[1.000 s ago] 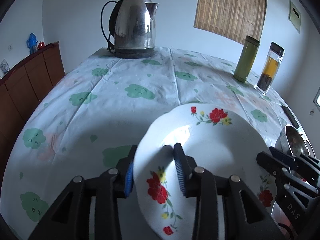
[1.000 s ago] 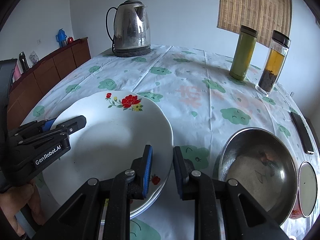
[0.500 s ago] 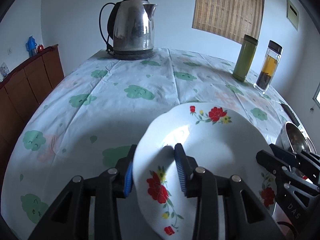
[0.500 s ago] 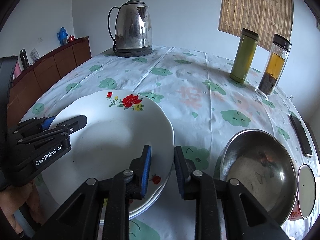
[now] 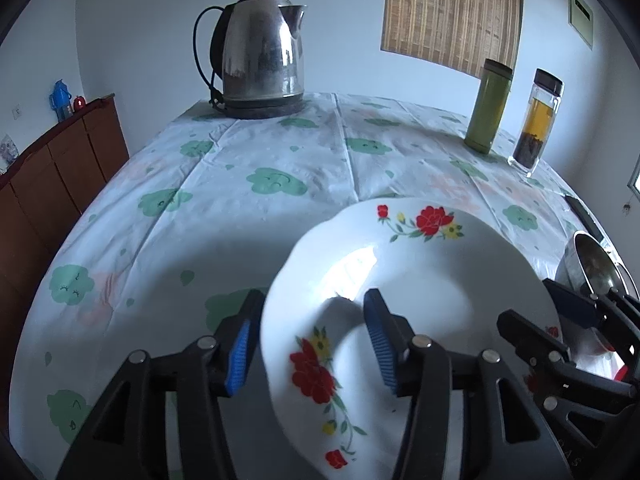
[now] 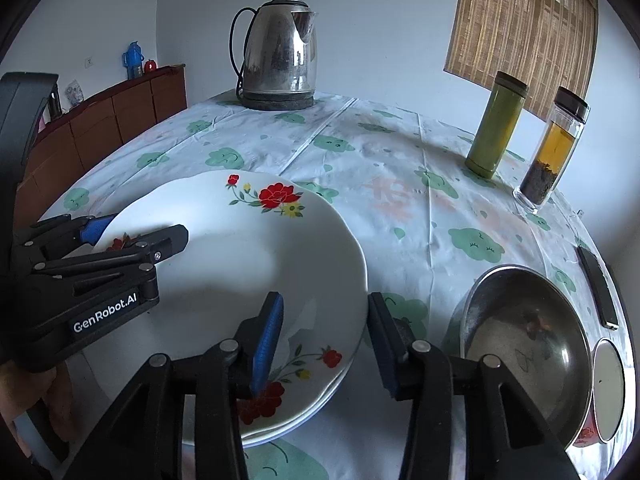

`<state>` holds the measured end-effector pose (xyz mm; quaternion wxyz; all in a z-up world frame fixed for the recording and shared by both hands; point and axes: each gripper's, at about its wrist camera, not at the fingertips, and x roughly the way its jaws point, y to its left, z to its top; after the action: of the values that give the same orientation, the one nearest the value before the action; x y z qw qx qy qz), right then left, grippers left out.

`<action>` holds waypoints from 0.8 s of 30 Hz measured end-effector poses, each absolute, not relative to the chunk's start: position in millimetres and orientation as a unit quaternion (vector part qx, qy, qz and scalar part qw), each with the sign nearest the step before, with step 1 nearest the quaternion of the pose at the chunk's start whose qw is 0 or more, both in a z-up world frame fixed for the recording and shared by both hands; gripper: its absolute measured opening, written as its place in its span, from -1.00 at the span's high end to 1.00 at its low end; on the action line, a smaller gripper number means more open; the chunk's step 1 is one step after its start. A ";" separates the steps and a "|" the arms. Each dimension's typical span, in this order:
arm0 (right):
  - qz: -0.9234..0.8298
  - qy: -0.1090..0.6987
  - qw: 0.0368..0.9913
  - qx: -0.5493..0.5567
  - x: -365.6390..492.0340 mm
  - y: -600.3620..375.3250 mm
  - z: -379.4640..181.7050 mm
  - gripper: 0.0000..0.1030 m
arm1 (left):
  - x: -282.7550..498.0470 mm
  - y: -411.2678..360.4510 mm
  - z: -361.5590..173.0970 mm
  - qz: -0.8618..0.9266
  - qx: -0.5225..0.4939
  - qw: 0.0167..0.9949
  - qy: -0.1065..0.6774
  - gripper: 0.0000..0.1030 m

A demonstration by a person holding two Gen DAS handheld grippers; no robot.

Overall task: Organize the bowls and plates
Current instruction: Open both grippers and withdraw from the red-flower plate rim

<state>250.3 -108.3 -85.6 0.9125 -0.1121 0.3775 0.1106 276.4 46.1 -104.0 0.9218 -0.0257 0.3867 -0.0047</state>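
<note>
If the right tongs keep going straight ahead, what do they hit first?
Probably the rim of the floral plate: the right tongs stand open astride its near-right edge. Beyond that lies only tablecloth, though depth is uncertain.

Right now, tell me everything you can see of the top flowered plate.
The top plate is white, glossy like ceramic, with a wavy rim and red-and-yellow flower sprays. It lies upright on a stack of similar plates on the tablecloth. The left gripper and right gripper each straddle its rim, open.
</note>
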 end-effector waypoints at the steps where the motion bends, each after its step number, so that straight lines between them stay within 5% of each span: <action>1: 0.111 0.377 0.913 -0.112 250.1 -108.2 -85.7 0.09 | 276.4 46.5 -104.2 -0.004 -0.026 0.922 0.387 -0.12; 6: 0.116 0.379 0.912 -0.107 249.3 -108.1 -85.7 -0.05 | 276.2 48.3 -105.2 0.013 -0.020 0.921 0.390 -0.45; 24: 0.115 0.336 0.929 -0.102 216.8 -113.9 -65.0 -0.18 | 255.0 56.7 -82.0 0.011 -0.042 0.943 0.330 -0.62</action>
<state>216.8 -113.9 -65.0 0.9291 -0.1022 0.3362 0.1154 255.0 56.7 -82.0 0.9428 -0.0422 0.3304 0.0108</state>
